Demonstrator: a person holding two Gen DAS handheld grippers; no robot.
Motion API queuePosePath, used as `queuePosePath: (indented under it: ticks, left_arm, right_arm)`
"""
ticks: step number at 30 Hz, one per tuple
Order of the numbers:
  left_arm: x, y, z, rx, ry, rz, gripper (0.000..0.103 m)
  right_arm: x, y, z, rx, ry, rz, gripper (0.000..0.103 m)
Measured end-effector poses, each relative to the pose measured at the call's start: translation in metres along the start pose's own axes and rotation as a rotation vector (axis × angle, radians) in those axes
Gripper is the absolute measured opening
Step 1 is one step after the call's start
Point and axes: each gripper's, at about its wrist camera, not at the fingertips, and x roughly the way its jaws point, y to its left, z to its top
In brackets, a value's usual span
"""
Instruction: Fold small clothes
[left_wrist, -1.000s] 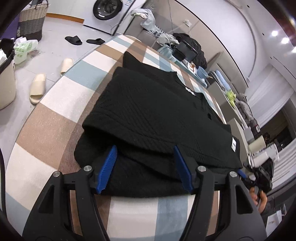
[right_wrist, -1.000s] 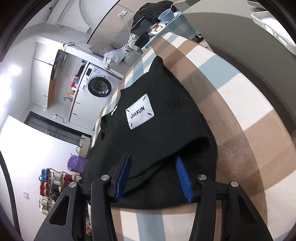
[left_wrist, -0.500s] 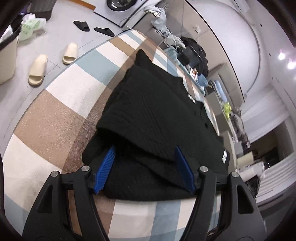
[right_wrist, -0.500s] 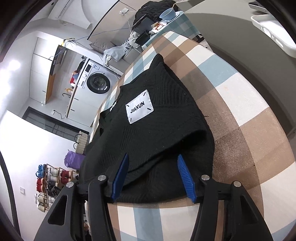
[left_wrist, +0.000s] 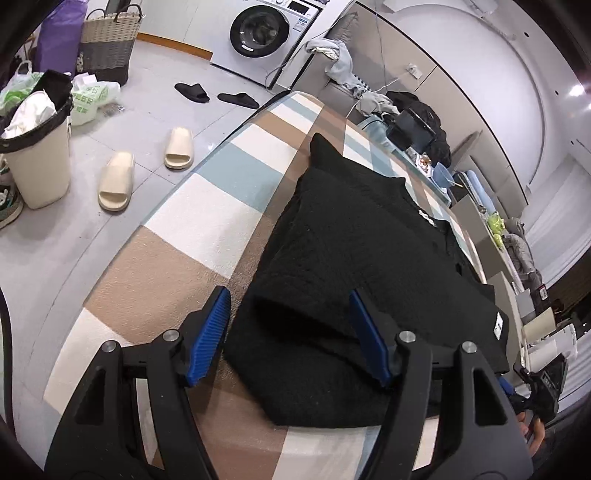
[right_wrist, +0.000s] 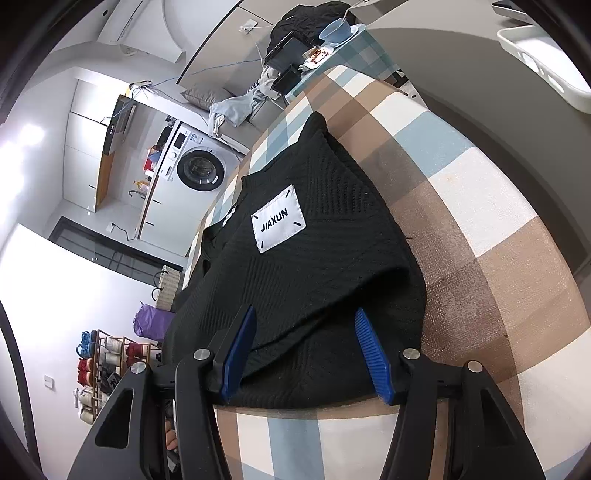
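Note:
A black knitted garment (left_wrist: 354, 266) lies folded over on itself on the checked tablecloth (left_wrist: 207, 221). It also shows in the right wrist view (right_wrist: 314, 266) with a white JIAXUN label (right_wrist: 279, 223) on top. My left gripper (left_wrist: 290, 334) is open, its blue pads either side of the garment's near left corner, holding nothing. My right gripper (right_wrist: 306, 350) is open over the near right edge of the garment, also empty.
The table edge runs along the left in the left wrist view, with floor, slippers (left_wrist: 114, 181) and a bin (left_wrist: 37, 147) beyond. A washing machine (right_wrist: 199, 170) stands behind. A bowl (right_wrist: 334, 29) and dark items sit at the table's far end.
Both grippers stay open. The left gripper has shifted left toward the garment's corner and tilted its view toward the floor. The right gripper has barely moved.

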Motion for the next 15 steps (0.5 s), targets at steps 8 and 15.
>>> queuePosePath:
  ticks: [8,15]
  left_arm:
    - [-0.017,-0.033,-0.001,0.105,-0.065,-0.125,0.064]
    - [0.001,-0.039,0.002,0.091,-0.02,-0.082,0.064]
  right_arm:
    - [0.002,0.002,0.0,-0.01,-0.002,0.003,0.06]
    - [0.002,0.003,-0.001,-0.017,-0.006,-0.007,0.06]
